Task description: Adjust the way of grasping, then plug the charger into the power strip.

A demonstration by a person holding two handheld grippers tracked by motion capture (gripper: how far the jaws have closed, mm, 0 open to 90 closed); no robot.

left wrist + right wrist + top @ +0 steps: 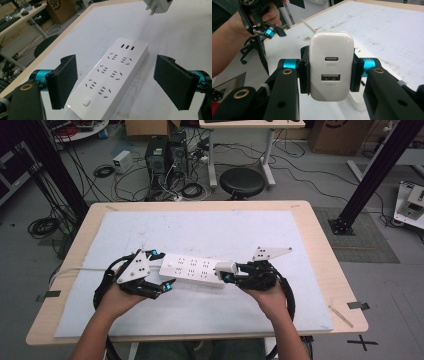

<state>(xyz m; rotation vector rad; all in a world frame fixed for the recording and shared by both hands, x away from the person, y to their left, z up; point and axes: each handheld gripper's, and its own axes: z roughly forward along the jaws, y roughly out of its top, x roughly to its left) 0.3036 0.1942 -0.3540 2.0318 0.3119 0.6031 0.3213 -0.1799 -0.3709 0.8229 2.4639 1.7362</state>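
A white power strip [192,269] with several sockets lies on the white mat, its length running left to right. My left gripper [162,269] is at its left end. In the left gripper view that gripper [116,75] is open, its pads [65,82] standing wide on either side of the strip [112,75] and apart from it. My right gripper [231,274] is at the strip's right end, shut on a white USB charger [226,267]. The right gripper view has the charger [331,67] clamped between the pads, ports facing the camera. Its prongs [151,8] hang above the mat.
The white mat [210,227] covers most of the wooden table [320,245]. A white cable [80,270] leads off the mat's left side. A black stool [242,182] stands beyond the far edge, with black frame posts [370,175] and floor cables around.
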